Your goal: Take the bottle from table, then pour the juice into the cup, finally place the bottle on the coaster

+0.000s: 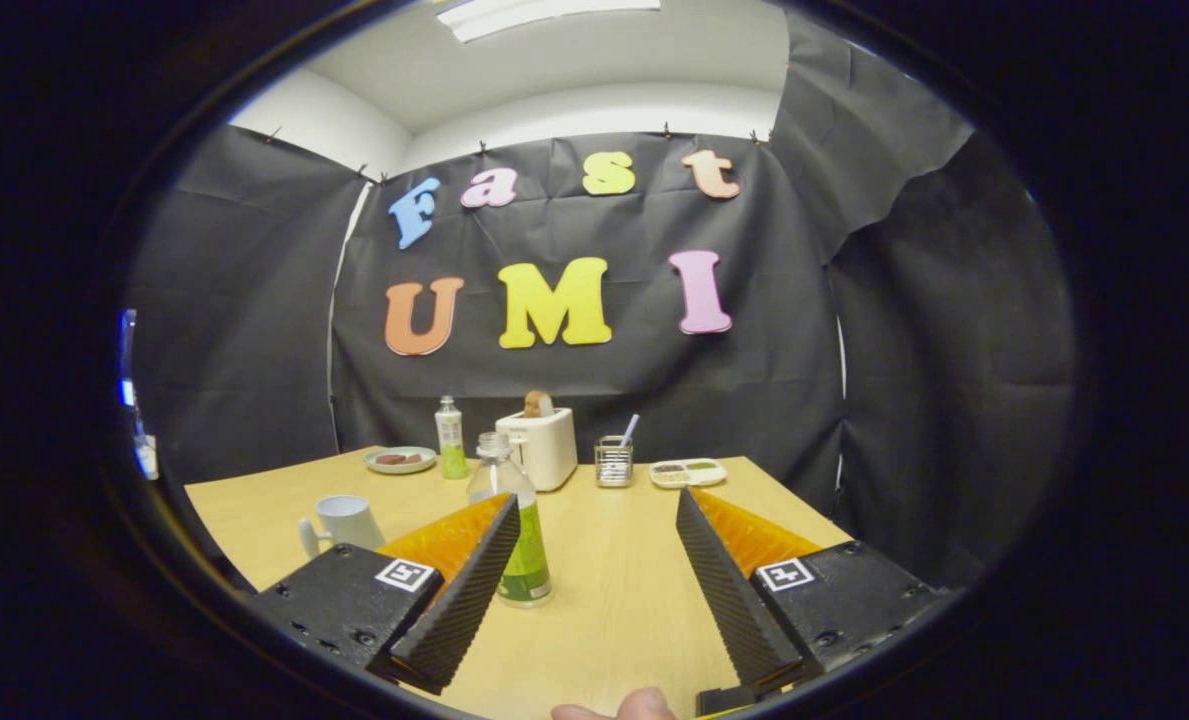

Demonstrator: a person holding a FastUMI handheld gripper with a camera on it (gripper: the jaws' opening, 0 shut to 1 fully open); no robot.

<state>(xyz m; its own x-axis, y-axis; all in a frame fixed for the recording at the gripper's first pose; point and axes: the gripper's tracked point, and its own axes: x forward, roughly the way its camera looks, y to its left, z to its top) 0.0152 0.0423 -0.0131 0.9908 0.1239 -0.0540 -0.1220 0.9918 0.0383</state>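
Gripper (594, 580) up and ready, folks, and we have its two fingers spread wide with nothing between them but bare table (614, 600). We are holding nothing yet. Just ahead, tucked close against the inner edge of the left finger, stands the bottle (510, 530), upright on the tabletop, and that finger's tip hides part of its lower body from us.

Let us size it up. We see a clear plastic bottle, green label wrapped round the lower half, a narrow neck, and no cap that we can make out on top. The upper half looks see-through and mostly empty, so we judge it light, with little juice sloshing low down. Thin plastic like this will likely give under a squeeze and could slip, and if it is open at the neck any tilt on the way spills. We reckon the labelled mid-body is the place to take hold, below the shoulder, square across the widest part, firm but not crushing.

Off to the left of the fingers sits the cup (346, 520), pale, handle facing us, well apart from the bottle. We cannot pick out a coaster from here. Further back along the wall we have a second small bottle (450, 438), a plate (400, 460), a toaster (538, 446), a little rack (614, 462) and a snack tray (688, 472).
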